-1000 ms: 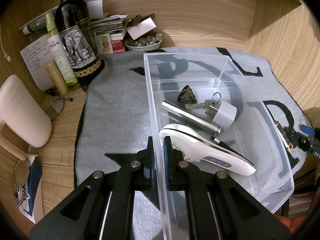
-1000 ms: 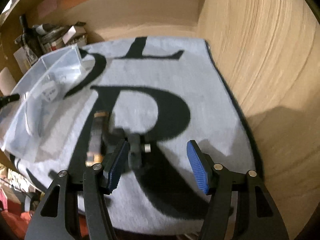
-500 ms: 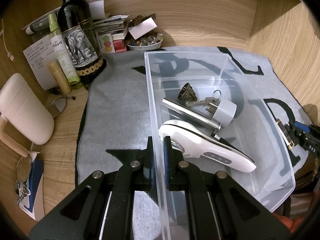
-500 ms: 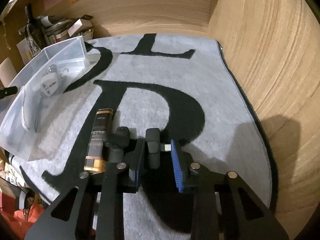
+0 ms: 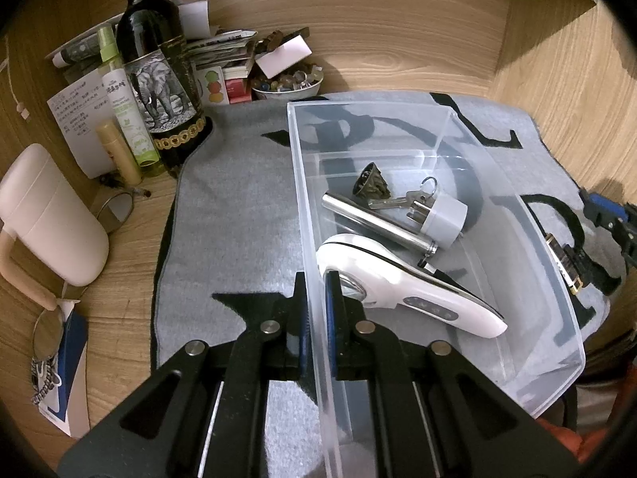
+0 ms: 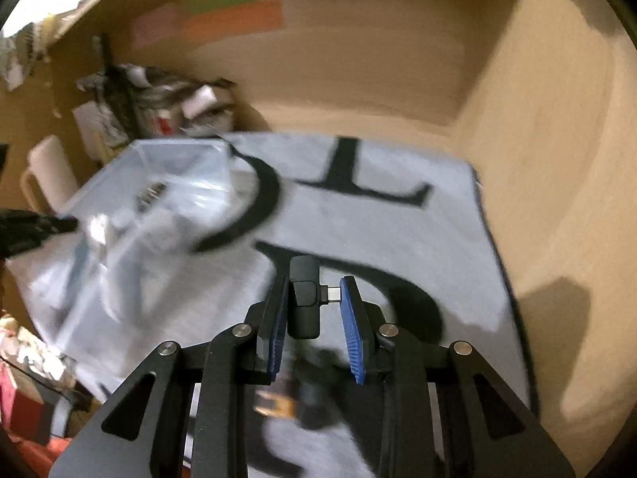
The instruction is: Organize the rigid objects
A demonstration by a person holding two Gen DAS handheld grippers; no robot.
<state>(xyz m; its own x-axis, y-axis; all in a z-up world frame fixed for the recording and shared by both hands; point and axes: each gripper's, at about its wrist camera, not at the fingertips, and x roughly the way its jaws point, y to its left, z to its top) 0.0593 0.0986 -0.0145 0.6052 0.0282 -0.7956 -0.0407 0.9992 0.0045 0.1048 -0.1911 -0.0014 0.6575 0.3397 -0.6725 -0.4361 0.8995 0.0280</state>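
A small black adapter (image 6: 304,298) with a metal plug on its side sits between the blue pads of the right gripper (image 6: 314,310) — the jaws are narrow and clamped on it, and it hangs clear above the grey mat (image 6: 398,231). Below it on the mat lies a blurred dark tube with a gold end (image 6: 274,402).

To the left stands the clear plastic bin (image 5: 557,279). The left gripper (image 5: 316,318) is pinched tight on its near wall, one pad inside and one outside. Inside the bin lie a white handheld device (image 5: 398,283), a steel cylinder (image 5: 378,223), a white plug (image 5: 446,215), keys (image 5: 398,199) and a small dark cone (image 5: 370,181). A wine bottle (image 5: 159,79) stands off the mat's far left corner.
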